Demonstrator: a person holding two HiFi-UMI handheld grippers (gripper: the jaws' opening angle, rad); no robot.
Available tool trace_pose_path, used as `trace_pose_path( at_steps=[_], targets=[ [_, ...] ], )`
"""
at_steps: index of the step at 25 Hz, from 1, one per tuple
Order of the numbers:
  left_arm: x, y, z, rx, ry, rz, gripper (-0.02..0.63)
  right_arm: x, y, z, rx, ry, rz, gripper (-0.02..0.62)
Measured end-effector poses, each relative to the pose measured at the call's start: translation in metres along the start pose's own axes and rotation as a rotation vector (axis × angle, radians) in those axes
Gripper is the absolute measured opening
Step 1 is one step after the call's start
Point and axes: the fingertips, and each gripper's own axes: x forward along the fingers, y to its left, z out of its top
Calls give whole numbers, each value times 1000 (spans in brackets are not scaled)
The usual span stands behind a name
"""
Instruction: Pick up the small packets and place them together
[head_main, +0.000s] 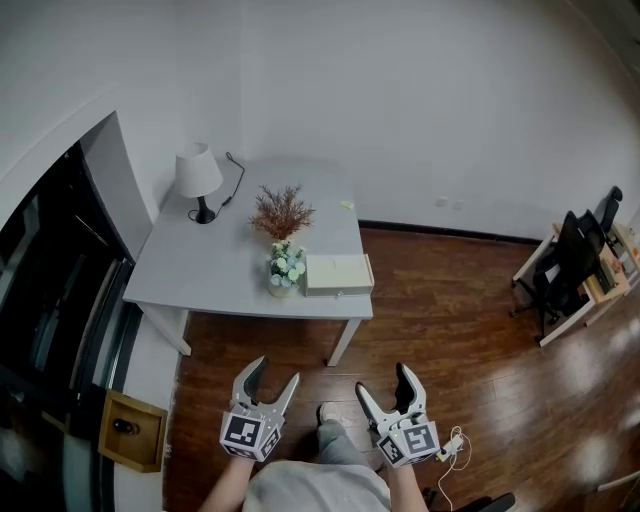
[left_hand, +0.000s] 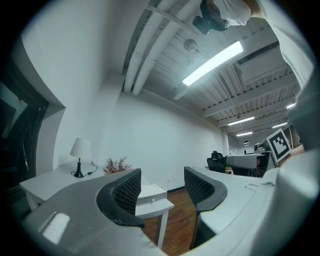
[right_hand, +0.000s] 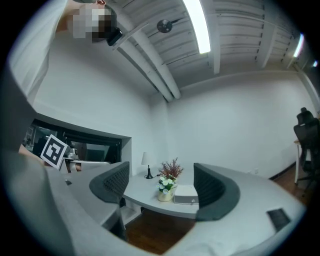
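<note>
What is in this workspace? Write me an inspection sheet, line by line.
Surface: grey table, standing against the white wall.
Job's things: no packets clearly seen; one small pale item near the table's far edge, too small to identify.
Clutter: lamp, dried plant, flower pot, white box.
Grippers: left hand-held gripper and right hand-held gripper both open and empty, over the wooden floor, short of the table.
Cables: lamp cord on the table; white cable on the floor by the right hand-held gripper.
Surroundings: dark glass at left, wooden crate, office chair at far right.
</note>
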Motion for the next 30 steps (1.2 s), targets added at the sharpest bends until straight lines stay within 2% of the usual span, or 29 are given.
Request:
trace_pose_path(
  at_steps=[8, 14, 21, 30],
  targets=[
    [35, 17, -3, 1, 15, 33, 253, 48, -21, 5, 29, -29, 68, 393],
    [79, 26, 15, 19, -8, 51, 253, 93, -51, 15, 19, -24, 111, 393],
    [116, 39, 10, 21, 20, 76, 253, 132, -74, 1, 44, 18, 157, 393],
    [170, 46, 8, 22, 36, 89, 253, 170, -122, -5, 69, 36, 172, 391]
  ],
)
